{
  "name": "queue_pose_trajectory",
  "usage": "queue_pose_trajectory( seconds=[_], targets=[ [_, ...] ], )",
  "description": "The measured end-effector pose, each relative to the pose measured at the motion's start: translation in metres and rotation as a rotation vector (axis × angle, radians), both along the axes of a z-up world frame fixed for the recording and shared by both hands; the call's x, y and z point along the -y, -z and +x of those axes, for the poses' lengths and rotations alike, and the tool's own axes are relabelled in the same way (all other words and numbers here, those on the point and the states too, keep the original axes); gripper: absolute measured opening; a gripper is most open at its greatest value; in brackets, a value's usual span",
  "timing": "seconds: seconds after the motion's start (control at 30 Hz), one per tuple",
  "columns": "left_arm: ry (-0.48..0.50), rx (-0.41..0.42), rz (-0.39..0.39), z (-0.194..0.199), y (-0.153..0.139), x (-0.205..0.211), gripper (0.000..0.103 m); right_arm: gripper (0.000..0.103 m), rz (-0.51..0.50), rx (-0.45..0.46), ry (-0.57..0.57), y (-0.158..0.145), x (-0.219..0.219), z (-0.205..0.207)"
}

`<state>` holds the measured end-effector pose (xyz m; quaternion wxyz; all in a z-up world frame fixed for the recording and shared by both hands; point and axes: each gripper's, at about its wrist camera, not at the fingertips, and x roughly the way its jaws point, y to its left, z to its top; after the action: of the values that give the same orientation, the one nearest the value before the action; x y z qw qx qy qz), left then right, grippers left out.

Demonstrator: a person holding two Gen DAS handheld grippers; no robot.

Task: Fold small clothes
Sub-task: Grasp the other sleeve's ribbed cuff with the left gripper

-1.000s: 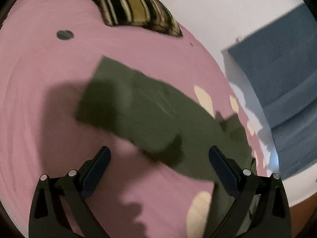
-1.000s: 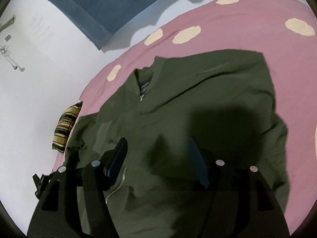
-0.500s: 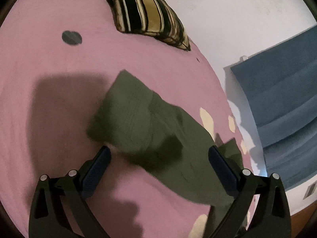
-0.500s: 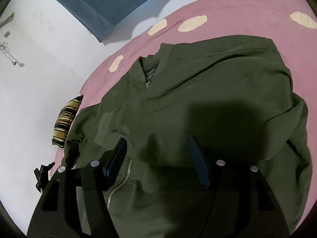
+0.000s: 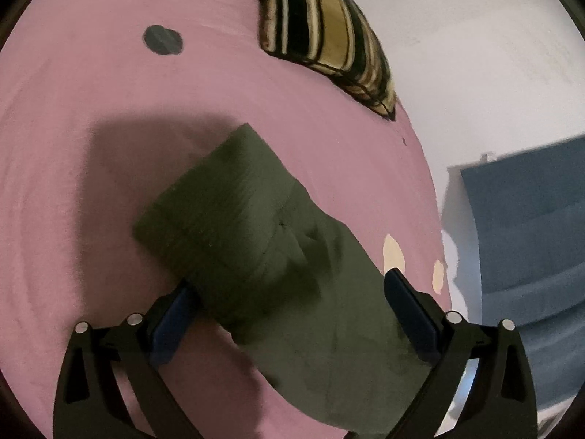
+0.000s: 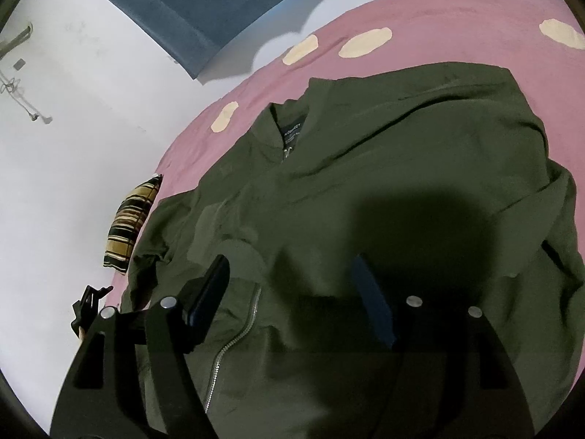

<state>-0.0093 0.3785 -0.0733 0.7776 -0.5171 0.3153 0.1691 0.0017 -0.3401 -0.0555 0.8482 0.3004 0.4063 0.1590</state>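
An olive green jacket (image 6: 402, 168) lies spread on a pink bed cover (image 6: 475, 25), with its collar label and zip showing. One sleeve (image 5: 256, 226) with a ribbed cuff stretches out across the cover. My left gripper (image 5: 289, 281) straddles this sleeve just behind the cuff. Its jaws are closing and still stand wide, and the left fingertip is tucked under the cuff's edge. My right gripper (image 6: 292, 261) hovers over the jacket's front beside the zip (image 6: 234, 336). Its jaws are opening and nothing is pinched between them.
A black and yellow striped cushion (image 5: 329, 36) lies at the far edge of the bed, close to the cuff. A blue cloth (image 5: 530, 237) hangs on the white wall beyond the bed. The pink cover (image 5: 73, 183) carries cream dots and one dark round spot (image 5: 162, 39).
The left gripper has rolled and moved up to the sleeve, so the cuff now lies between its fingers. The right gripper's fingers stand a little wider over the jacket.
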Motion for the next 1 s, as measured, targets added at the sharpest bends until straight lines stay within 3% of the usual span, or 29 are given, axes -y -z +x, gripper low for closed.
queue_pose_trajectory(
  seconds=[0.07,0.2,0.3,0.4,0.67,0.77,0.93,1.0],
  targets=[
    [-0.015,-0.061,0.034,-0.001,0.000,0.000,0.057,0.070,-0.005,-0.001,0.003,0.001,0.001,-0.001],
    [0.022,-0.076,0.059,-0.004,0.004,-0.004,0.033,0.070,-0.002,-0.007,0.025,0.004,0.004,-0.001],
    [0.044,-0.074,0.072,-0.002,-0.002,-0.007,0.029,0.070,-0.003,-0.013,0.033,0.006,0.005,-0.001],
    [0.052,-0.067,0.132,0.004,-0.021,-0.010,0.028,0.070,-0.008,-0.009,0.040,0.004,0.007,-0.001],
    [0.062,0.056,0.335,0.024,-0.125,0.001,0.028,0.070,-0.019,-0.002,0.056,-0.002,0.012,-0.004],
    [0.120,0.125,0.457,0.041,-0.178,0.037,0.028,0.070,-0.020,0.000,0.057,-0.003,0.014,-0.004],
    [0.261,0.219,0.544,0.066,-0.232,0.115,0.028,0.070,-0.024,0.006,0.059,-0.007,0.019,-0.006],
    [0.345,0.260,0.581,0.078,-0.249,0.163,0.028,0.070,-0.024,0.006,0.061,-0.008,0.021,-0.007]
  ],
)
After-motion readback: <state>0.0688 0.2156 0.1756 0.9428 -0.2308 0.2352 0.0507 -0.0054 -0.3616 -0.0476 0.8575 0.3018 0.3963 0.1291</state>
